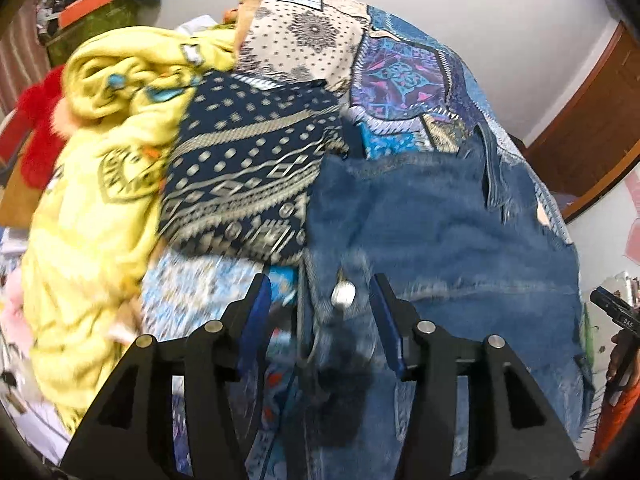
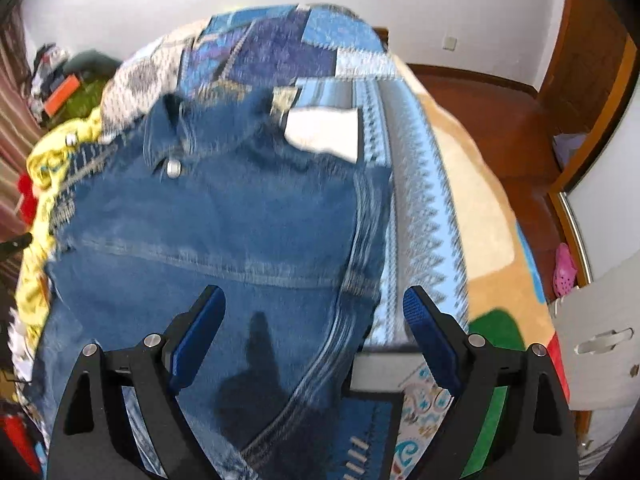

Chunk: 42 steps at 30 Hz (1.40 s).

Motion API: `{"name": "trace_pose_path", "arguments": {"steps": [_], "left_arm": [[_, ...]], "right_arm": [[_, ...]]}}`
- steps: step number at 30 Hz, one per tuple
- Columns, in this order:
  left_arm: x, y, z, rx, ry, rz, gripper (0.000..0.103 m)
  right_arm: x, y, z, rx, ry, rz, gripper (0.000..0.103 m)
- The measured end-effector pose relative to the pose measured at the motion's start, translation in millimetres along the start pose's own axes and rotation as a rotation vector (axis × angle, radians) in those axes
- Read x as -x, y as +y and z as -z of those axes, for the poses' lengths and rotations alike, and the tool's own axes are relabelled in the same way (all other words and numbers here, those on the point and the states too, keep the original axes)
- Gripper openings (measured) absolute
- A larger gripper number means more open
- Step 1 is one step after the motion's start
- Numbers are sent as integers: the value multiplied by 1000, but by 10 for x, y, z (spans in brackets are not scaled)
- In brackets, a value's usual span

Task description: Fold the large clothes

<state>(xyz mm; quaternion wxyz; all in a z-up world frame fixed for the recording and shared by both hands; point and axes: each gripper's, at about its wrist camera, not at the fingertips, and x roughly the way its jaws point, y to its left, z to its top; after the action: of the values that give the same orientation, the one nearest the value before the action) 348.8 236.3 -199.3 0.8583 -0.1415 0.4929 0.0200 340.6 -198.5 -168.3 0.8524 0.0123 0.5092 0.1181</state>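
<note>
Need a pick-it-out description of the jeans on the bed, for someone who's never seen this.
Start at the bed with its blue patchwork cover. The jeans lie on it beside a navy patterned garment and yellow clothes. They alone are plain blue denim, with a silver waist button.

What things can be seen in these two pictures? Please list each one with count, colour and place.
jeans: one, blue denim, spread on the bed, metal button at the waistband
bedcover: one, blue and purple patchwork, under the clothes
navy garment: one, dark blue with beige pattern, left of the jeans
yellow garment: one, yellow, crumpled beside the navy one
red cloth: one, red, far left edge
left gripper: black with blue pads, open over the button
right gripper: black with blue pads, open over the jeans
</note>
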Motion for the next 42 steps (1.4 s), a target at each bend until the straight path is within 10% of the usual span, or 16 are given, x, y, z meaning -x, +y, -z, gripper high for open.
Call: {"name": "trace_pose_path", "arguments": {"steps": [11, 17, 21, 37, 42], "left_arm": [[-871, 140, -554, 50, 104, 84, 51], [-1147, 151, -679, 48, 124, 147, 49], [-1198, 76, -712, 17, 103, 127, 15], [-26, -210, -1119, -48, -184, 51, 9], [-244, -46, -1253, -23, -149, -30, 9]], "right_arm": [[-466, -414, -272, -141, 29, -82, 87], [-691, -513, -357, -209, 64, -155, 50], [-732, -451, -410, -203, 55, -150, 20], [-148, 44, -1286, 32, -160, -99, 13], [-401, 186, -1519, 44, -164, -73, 13]]}}
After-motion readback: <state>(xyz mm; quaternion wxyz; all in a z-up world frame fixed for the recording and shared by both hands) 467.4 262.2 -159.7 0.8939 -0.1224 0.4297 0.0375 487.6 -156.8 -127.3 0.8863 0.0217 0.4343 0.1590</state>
